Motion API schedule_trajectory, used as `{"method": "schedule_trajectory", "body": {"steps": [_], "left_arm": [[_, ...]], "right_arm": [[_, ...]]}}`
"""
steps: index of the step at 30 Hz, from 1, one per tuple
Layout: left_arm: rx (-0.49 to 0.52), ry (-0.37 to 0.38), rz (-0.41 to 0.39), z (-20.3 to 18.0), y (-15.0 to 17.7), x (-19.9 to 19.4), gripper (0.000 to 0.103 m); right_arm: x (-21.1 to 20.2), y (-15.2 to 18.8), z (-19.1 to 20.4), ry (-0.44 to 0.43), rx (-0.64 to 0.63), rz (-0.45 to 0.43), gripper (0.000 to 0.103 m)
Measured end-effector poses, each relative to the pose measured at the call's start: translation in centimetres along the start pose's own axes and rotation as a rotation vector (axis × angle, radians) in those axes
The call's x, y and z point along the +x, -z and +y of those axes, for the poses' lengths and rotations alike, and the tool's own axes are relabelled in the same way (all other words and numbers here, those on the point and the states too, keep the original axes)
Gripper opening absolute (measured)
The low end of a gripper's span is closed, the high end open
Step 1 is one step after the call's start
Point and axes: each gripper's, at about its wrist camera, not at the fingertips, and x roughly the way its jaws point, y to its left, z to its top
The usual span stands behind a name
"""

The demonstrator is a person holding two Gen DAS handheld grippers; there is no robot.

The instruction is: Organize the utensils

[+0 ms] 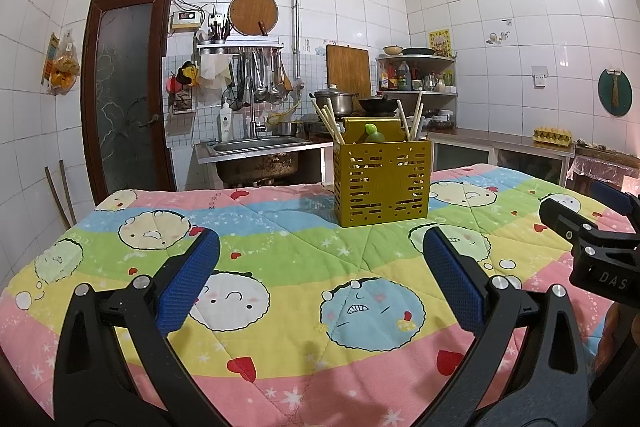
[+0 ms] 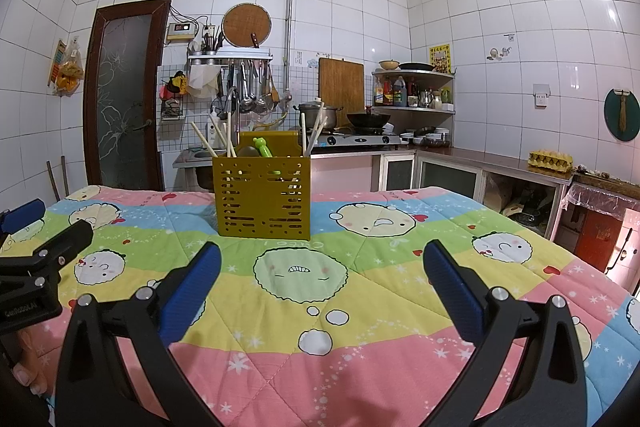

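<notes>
A gold perforated utensil holder (image 1: 382, 183) stands on the cartoon-print quilt (image 1: 280, 255) at the far middle of the table. It also shows in the right wrist view (image 2: 264, 197). Several pale chopsticks (image 1: 332, 123) and a green-handled utensil (image 1: 373, 133) stick up out of it; they also show in the right wrist view as chopsticks (image 2: 208, 141) and a green handle (image 2: 262, 145). My left gripper (image 1: 320, 267) is open and empty, well short of the holder. My right gripper (image 2: 322, 275) is open and empty too; it shows at the right edge of the left view (image 1: 592, 223).
Behind the table are a steel sink (image 1: 256, 147), a stove with pot and wok (image 2: 352, 131), a corner shelf of bottles (image 2: 412, 91) and a counter with an egg tray (image 2: 550, 161). A brown door (image 1: 124, 87) is at the left.
</notes>
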Motion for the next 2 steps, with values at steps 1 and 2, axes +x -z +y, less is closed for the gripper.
{"method": "schedule_trajectory", "body": {"steps": [1, 2], "left_arm": [[0.000, 0.000, 0.000, 0.01, -0.03, 0.07, 0.098], [0.001, 0.000, -0.001, 0.01, -0.04, 0.10, 0.098]], "right_arm": [[0.00, 0.00, -0.02, 0.000, 0.000, 0.000, 0.099], [0.00, 0.00, -0.03, 0.000, 0.001, -0.001, 0.099]]}}
